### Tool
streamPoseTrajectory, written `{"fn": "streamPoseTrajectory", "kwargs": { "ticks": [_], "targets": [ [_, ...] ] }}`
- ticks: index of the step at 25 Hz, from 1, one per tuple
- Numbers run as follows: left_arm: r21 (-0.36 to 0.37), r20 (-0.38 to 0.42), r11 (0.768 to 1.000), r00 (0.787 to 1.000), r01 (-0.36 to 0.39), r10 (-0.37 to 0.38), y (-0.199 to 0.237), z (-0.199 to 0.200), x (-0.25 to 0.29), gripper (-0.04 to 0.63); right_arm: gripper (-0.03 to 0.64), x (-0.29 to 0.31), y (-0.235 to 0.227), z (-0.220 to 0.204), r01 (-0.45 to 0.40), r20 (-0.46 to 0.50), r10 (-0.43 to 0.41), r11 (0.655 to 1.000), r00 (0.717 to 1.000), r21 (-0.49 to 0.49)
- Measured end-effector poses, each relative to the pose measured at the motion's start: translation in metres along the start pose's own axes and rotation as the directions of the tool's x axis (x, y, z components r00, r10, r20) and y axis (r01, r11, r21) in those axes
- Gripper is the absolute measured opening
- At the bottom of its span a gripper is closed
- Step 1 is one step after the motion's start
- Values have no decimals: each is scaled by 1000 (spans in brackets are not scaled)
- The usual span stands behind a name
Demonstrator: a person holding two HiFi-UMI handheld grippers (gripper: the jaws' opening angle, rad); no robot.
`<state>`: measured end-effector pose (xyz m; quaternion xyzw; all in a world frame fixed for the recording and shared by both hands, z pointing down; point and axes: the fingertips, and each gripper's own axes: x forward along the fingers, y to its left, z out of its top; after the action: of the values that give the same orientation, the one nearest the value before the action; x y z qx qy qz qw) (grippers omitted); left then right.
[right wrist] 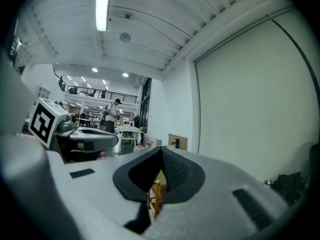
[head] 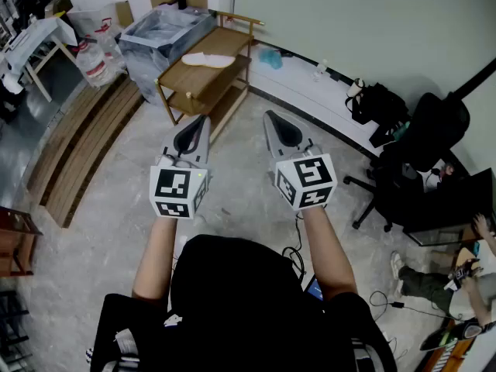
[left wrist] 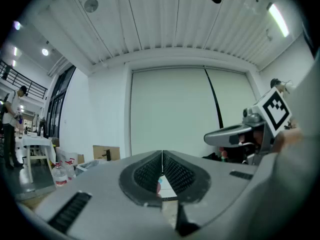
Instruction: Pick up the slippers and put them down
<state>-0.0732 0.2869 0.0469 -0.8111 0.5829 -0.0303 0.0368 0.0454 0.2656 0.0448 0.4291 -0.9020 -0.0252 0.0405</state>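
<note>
grey floor (head: 101, 208), wooden rack (head: 186, 77) (two tiers) by pale wall (head: 349, 14), perhaps office chair (head: 434, 122)

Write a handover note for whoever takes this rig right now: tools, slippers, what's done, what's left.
Left tool: shut, empty, held level.
Right tool: shut, empty, level, beside the left one.
Slippers: one white slipper lies on the top shelf of the wooden rack, ahead of both tools and out of their grasp. No second slipper is in view.
Done: nothing held; the slipper is untouched on the shelf.
Left: move up to the rack, open a tool, grip the slipper, lift it, then put it down.
</note>
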Motion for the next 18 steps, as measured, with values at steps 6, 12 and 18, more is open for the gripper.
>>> {"fn": "streamPoseTrajectory", "kwargs": {
  "ticks": [6,12,18],
  "targets": [
    [0,-2,1000,1000,0,0,-5,0,-8,6,-8,-6,6,-9,-22,-14,23,999,1000,49],
    [15,-30,1000,1000,-8,8,-8,-12,-11,6,-8,-8,7,-23,-40,-37,42,997,998,66],
    [10,-66,1000,998,-14,14,-1,-26,-3,6,-8,-2,2,-29,-23,-45,25,998,999,57]
  ]
}}
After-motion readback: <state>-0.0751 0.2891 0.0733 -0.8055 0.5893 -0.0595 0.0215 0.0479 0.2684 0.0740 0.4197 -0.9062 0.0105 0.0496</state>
